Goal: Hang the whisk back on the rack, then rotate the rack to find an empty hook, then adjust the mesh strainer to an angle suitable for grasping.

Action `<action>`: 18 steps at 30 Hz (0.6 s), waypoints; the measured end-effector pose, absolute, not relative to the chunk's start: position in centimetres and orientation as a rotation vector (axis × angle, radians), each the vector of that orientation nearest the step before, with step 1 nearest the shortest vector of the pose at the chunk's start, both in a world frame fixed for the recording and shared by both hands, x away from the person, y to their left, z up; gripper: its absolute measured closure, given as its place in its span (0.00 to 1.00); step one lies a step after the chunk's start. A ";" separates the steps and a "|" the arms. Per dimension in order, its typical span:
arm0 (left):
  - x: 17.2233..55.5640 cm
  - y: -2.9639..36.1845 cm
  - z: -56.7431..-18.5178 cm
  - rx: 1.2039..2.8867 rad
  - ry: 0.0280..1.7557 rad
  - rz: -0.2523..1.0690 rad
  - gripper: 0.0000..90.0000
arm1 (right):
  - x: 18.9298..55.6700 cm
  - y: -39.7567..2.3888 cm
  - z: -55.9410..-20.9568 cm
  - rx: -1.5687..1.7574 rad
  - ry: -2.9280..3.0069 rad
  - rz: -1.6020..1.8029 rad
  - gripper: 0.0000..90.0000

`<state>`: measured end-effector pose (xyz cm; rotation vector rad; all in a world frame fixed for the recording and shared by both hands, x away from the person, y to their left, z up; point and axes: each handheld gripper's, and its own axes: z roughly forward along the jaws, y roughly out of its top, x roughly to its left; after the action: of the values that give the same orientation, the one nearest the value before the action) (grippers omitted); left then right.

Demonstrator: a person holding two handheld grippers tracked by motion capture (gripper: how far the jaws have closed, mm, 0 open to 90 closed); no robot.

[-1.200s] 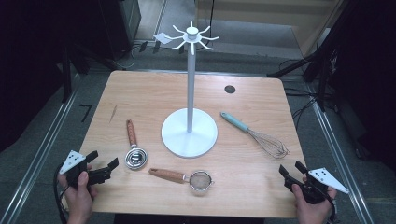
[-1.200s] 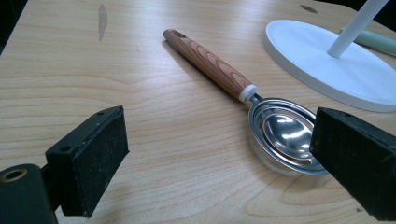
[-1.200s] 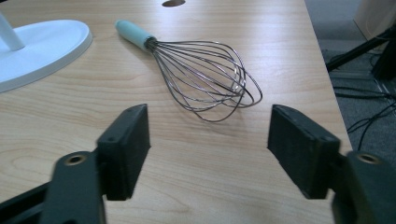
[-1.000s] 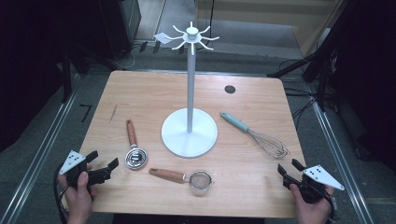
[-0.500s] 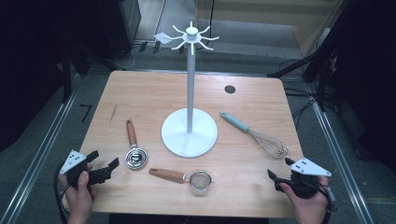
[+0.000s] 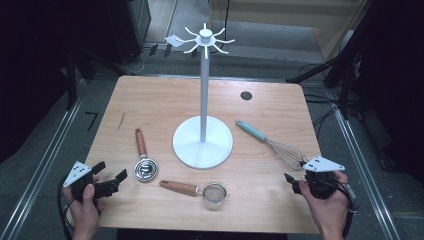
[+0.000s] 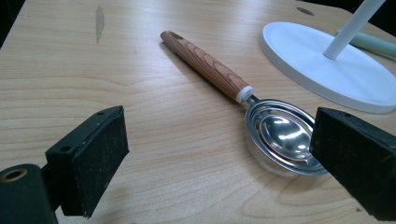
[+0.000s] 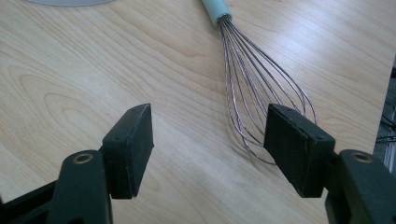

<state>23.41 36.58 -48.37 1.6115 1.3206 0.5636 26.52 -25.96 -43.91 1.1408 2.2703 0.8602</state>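
The desk (image 6: 150,105) carries a white hook stand (image 6: 202,141) at its middle. Near the right hand-held gripper (image 6: 296,184) lies the teal-handled whisk (image 6: 272,143), nothing between them; the right gripper view shows its wire loops (image 8: 254,88) just beyond jaws that are apart, having just narrowed a little, with nothing between them. The left hand-held gripper (image 6: 112,182), jaws apart, faces a wood-handled slotted spoon (image 7: 280,133). A small strainer (image 6: 215,192) lies near the front edge.

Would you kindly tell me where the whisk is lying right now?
In the high view, the whisk lies flat on the table's right side, between the white stand's base and the right gripper, its wires toward that gripper.
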 end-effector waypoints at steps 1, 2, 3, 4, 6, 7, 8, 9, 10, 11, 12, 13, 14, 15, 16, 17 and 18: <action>23.4 36.6 -48.4 1.612 1.320 0.564 0.06 | 26.8 -25.8 -43.9 1.138 2.279 0.851 0.38; 23.4 36.6 -48.4 1.612 1.320 0.563 0.06 | 27.0 -25.7 -43.9 1.140 2.287 0.843 0.38; 23.4 36.6 -48.4 1.612 1.318 0.563 0.06 | 27.3 -25.5 -43.9 1.134 2.297 0.836 0.39; 23.4 36.6 -48.4 1.612 1.319 0.561 0.06 | 27.5 -25.3 -43.9 1.130 2.304 0.823 0.38; 23.4 36.6 -48.4 1.612 1.318 0.559 0.06 | 27.9 -24.9 -43.8 1.117 2.323 0.813 0.38; 23.4 36.6 -48.4 1.613 1.317 0.559 0.06 | 28.1 -24.7 -43.7 1.114 2.330 0.809 0.38; 23.4 36.6 -48.4 1.613 1.317 0.561 0.06 | 28.3 -24.5 -43.6 1.103 2.338 0.795 0.39; 23.4 36.6 -48.4 1.614 1.318 0.562 0.06 | 28.5 -24.3 -43.5 1.088 2.342 0.786 0.39; 23.4 36.6 -48.4 1.614 1.317 0.560 0.06 | 28.7 -24.1 -43.4 1.079 2.347 0.777 0.40; 23.5 36.6 -48.4 1.614 1.318 0.557 0.06 | 28.9 -23.8 -43.3 1.064 2.346 0.762 0.42; 23.5 36.6 -48.4 1.614 1.318 0.557 0.06 | 28.9 -23.8 -43.3 1.064 2.346 0.762 0.42; 23.4 36.7 -48.4 1.614 1.319 0.552 0.06 | 29.3 -23.4 -43.1 1.039 2.348 0.739 0.46; 23.4 36.7 -48.4 1.614 1.319 0.552 0.06 | 29.3 -23.4 -43.1 1.039 2.348 0.739 0.46; 23.5 36.6 -48.4 1.614 1.319 0.554 0.06 | 29.7 -23.0 -42.8 1.015 2.369 0.721 0.47; 23.5 36.6 -48.4 1.615 1.319 0.555 0.06 | 29.9 -22.8 -42.7 1.009 2.373 0.713 0.47; 23.5 36.6 -48.4 1.616 1.318 0.557 0.06 | 30.1 -22.6 -42.6 1.002 2.375 0.701 0.48; 23.5 36.6 -48.4 1.616 1.317 0.558 0.06 | 30.3 -22.5 -42.5 0.990 2.382 0.701 0.48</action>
<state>23.47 36.60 -48.37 1.6159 1.3169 0.5577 30.30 -22.49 -42.47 0.9904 2.3823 0.7012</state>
